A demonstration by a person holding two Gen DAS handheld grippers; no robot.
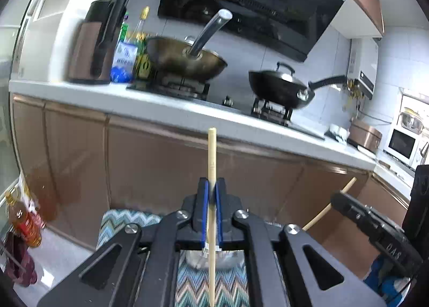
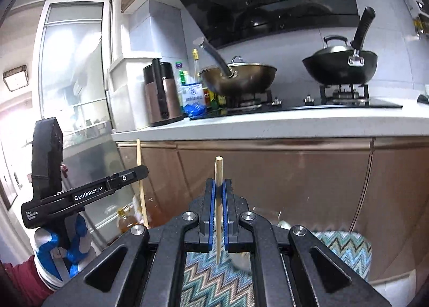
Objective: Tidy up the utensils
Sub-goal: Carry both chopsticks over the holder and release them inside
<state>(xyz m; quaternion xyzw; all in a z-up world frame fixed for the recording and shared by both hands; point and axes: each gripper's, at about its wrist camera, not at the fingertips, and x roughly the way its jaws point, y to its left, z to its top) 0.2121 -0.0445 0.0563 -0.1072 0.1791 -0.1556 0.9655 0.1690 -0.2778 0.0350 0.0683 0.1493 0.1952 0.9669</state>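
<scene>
While both grippers are up in front of the cabinet fronts below the counter [image 2: 268,125], each has its jaws clamped narrow on one wooden chopstick: left gripper [image 1: 211,194] holds the left chopstick [image 1: 211,154] upright, with a long length hanging below the blue pads [image 1: 205,213]; right gripper [image 2: 219,194] holds the right chopstick [image 2: 218,172] upright too, with a shorter tail below. Pads meet the wood on both sides, no gap visible. Handling read: sticks are light, stiff and thin, smooth round wood, so slip and pivot are the risks, not breakage. With a grip this narrow a stick can swing like a pendulum if bumped. Left grip looks off-centre toward the top, so the low end has more leverage; I'd hold nearer mid-length for carrying, nearer one end for dropping into a holder. Zigzag mat [image 1: 214,288] lies below both grippers, with what looks like a metal bowl [image 1: 198,258] on it, mostly hidden. Can't see a utensil holder in either view, so the drop target is unknown. Woks [image 2: 238,76] on the hob are well apart from the sticks.
</scene>
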